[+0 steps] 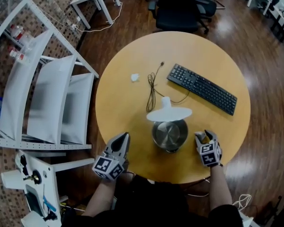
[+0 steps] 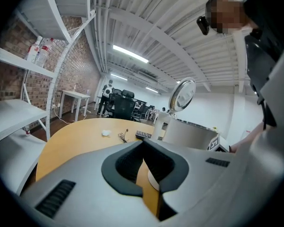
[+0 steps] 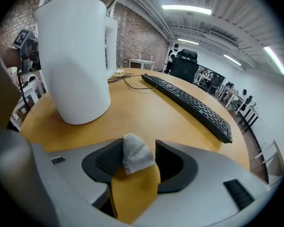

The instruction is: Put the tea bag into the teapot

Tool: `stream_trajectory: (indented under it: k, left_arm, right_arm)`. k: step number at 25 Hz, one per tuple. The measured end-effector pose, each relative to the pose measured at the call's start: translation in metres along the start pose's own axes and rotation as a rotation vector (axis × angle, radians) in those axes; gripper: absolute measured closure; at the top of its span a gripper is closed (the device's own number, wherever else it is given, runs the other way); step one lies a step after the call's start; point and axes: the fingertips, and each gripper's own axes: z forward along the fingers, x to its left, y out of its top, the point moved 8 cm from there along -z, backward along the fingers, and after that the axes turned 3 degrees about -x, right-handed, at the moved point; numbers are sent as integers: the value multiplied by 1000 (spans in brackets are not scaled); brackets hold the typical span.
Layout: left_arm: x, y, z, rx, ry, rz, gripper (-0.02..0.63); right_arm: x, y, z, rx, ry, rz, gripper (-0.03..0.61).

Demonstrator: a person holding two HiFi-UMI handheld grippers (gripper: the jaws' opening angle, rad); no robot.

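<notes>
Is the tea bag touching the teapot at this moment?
Apart. The right gripper view shows the tea bag between the pads of the right tool, with bare table separating it from the white teapot.

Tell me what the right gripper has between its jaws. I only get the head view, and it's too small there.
Observer: The right gripper view shows a tea bag between the wide-apart jaws of the right gripper, leaning on one pad.
Operator: And the other one?
Observer: Its own view shows the left gripper with jaw tips together, nothing between them.
Operator: Is the lid really up?
Observer: Yes; the left gripper view shows it standing upright above the teapot.
</notes>
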Motion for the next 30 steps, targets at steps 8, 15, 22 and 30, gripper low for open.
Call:
stream_trajectory:
  k: [8,15,22,30]
  left_arm:
    - [7,-3,-10,-6,24,-22,612]
    - [10,3,-8,-10,-17,-7,612]
    - [16,22,-1,-49,-97,34,612]
    - [12,65,17,-121,-191,87,612]
  right_arm:
    - [-2,-5,4,27,61,134,449]
    - [3,-8,-18,-66,-12,258,466]
    - [1,3,-65,-230,-133,366,466]
    - [-4,37,-144,-474,-290,398,468]
